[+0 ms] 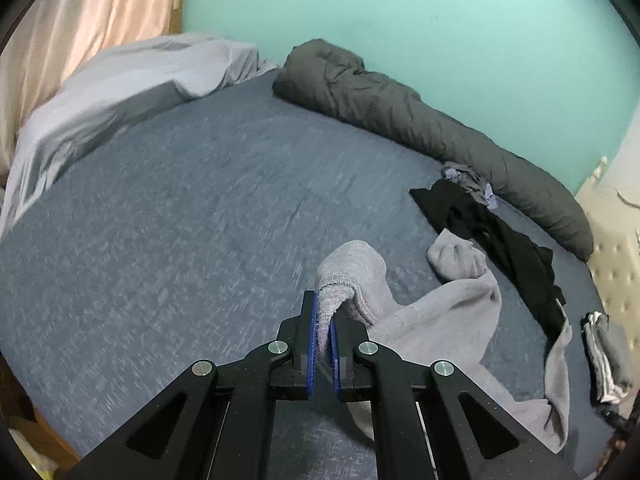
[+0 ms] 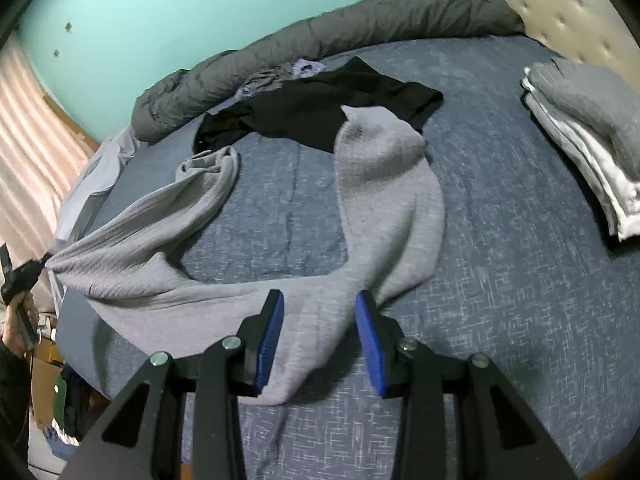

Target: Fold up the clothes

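Note:
A light grey knit garment [image 1: 440,320] lies spread on the blue bed [image 1: 180,220], with two long tube-like parts reaching away. My left gripper [image 1: 325,306] is shut on a ribbed edge of it and holds that edge up off the sheet. In the right wrist view the same garment [image 2: 392,200] stretches to the far left, where a hand [image 2: 16,328] holds the left gripper [image 2: 20,276]. My right gripper [image 2: 319,296] stands open over the garment's near part. Fabric runs between its blue pads [image 2: 272,332], with a gap at the right pad.
A black garment [image 2: 320,108] lies beyond the grey one, beside a small bluish piece [image 2: 260,84]. A rolled dark grey duvet [image 2: 320,28] runs along the teal wall. Folded clothes [image 2: 580,128] are stacked at the right, near a padded headboard [image 2: 560,4]. Pale bedding [image 1: 120,88] and curtains are at the left.

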The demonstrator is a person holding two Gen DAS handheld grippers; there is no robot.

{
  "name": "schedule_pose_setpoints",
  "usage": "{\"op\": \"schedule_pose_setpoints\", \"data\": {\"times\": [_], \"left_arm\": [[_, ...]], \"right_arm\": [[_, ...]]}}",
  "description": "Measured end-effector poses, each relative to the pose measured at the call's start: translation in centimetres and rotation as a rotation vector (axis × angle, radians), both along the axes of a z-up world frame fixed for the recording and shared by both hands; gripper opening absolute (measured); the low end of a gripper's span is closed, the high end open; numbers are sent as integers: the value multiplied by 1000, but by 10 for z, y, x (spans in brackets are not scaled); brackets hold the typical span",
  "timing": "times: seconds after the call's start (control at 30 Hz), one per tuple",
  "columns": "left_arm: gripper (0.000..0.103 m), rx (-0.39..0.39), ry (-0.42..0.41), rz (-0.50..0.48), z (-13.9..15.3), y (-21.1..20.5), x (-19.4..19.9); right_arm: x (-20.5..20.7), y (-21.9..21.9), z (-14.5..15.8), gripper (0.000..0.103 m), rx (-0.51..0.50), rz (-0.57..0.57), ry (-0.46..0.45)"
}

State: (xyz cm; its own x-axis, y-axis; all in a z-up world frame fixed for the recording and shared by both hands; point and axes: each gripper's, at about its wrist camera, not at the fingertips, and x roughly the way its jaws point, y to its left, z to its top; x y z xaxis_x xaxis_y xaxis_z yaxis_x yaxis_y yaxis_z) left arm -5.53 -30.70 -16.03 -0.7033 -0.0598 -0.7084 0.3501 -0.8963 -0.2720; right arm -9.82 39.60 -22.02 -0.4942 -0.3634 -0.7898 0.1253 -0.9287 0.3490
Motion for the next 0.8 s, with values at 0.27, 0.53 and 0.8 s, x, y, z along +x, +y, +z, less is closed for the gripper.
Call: {"op": "schedule_pose_setpoints", "data": {"times": [0.27,0.53,0.8], "left_arm": [[6,-10,-46,-24,-20,4,-3],[6,-14,-93,-51,-37,5,-11],[6,19,-109,-51,-56,2,-20]], "right_arm": [[-32,4,-30,56,13,-68,-68],[-96,-23,-53,61,52,-44,-122],[-163,-46,-74,69,106,-72,-142]]}}
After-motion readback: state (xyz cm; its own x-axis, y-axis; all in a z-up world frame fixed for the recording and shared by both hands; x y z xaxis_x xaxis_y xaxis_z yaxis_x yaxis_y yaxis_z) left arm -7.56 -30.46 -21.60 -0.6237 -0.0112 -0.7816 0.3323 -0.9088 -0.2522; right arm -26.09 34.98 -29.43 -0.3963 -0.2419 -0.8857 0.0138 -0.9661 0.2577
